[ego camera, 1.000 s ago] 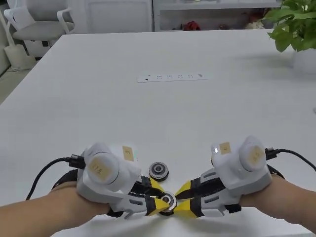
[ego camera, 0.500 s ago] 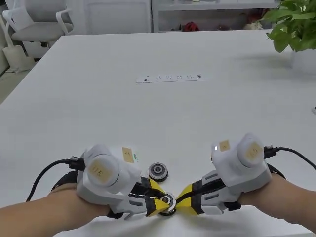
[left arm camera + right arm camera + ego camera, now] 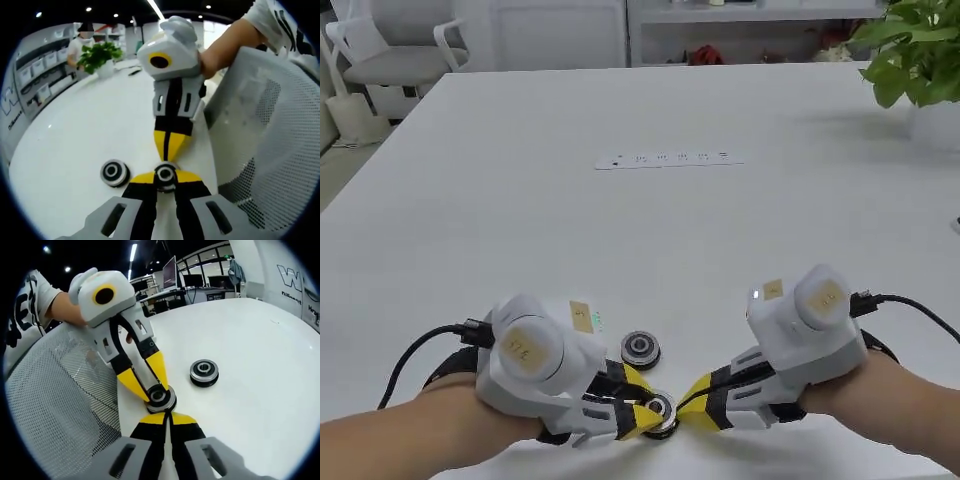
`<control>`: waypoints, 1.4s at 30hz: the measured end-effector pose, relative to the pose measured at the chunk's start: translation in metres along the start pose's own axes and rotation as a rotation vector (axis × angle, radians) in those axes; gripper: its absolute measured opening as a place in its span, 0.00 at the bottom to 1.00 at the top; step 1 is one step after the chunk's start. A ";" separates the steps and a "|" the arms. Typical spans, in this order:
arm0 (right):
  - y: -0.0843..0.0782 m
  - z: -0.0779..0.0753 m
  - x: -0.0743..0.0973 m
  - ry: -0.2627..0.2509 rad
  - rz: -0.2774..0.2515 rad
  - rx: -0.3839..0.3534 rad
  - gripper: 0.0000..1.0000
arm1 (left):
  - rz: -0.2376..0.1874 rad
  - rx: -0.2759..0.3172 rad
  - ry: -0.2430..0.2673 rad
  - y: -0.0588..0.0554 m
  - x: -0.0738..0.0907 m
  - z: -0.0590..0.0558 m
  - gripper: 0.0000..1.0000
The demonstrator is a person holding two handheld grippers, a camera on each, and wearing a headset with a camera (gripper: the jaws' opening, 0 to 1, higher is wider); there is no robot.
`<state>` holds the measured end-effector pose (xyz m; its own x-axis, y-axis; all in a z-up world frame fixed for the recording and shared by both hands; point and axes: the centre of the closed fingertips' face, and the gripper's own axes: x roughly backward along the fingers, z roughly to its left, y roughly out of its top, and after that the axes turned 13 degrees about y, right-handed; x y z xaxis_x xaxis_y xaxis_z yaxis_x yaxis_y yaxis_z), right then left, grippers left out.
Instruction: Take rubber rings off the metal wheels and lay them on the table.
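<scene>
Smooth white table (image 3: 650, 230), a little shiny under the lights. Shiny silver metal in the middle of the held wheel (image 3: 658, 407), with a dull black rubber ring (image 3: 173, 401) round it. Same shiny metal and dull black rubber on the second wheel (image 3: 640, 347). Hard smooth plastic on the left gripper (image 3: 645, 415) and right gripper (image 3: 688, 409): white shells, matt black arms, bright yellow tips. Grey mesh cloth full of tiny holes on the chair back (image 3: 265, 150). Matt black cable (image 3: 408, 355).
</scene>
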<state>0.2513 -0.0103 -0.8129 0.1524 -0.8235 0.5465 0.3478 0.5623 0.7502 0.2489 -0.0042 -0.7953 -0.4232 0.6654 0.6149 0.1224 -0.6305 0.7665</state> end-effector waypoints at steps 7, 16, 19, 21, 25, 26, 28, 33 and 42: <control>0.001 0.000 0.003 -0.001 -0.019 -0.042 0.00 | 0.002 0.001 0.001 0.000 0.000 0.000 0.13; 0.002 0.001 0.005 0.001 -0.044 -0.088 0.00 | 0.001 0.001 0.001 0.000 -0.001 0.000 0.13; 0.003 0.001 0.006 0.004 -0.053 -0.101 0.00 | 0.001 0.001 0.001 0.000 -0.001 0.000 0.13; 0.003 0.001 0.006 0.004 -0.054 -0.102 0.00 | 0.001 0.002 0.001 0.000 -0.001 0.000 0.13; 0.001 0.001 0.004 0.003 -0.043 -0.098 0.00 | 0.001 0.003 0.002 0.000 -0.001 0.000 0.13; 0.001 0.000 0.004 0.003 -0.041 -0.097 0.00 | 0.000 0.003 0.002 0.000 -0.001 0.000 0.13; 0.000 -0.001 0.003 0.003 -0.043 -0.106 0.00 | 0.001 0.001 0.004 0.000 -0.001 0.000 0.13; 0.004 -0.005 0.006 0.003 -0.108 -0.184 0.00 | 0.004 -0.005 0.008 0.000 -0.001 0.000 0.13; 0.012 -0.003 0.009 0.023 -0.178 -0.234 0.00 | 0.010 -0.003 0.015 0.000 -0.002 0.000 0.13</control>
<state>0.2596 -0.0115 -0.8004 0.0900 -0.9108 0.4030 0.5746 0.3780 0.7259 0.2496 -0.0053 -0.7962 -0.4352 0.6533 0.6195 0.1242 -0.6379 0.7600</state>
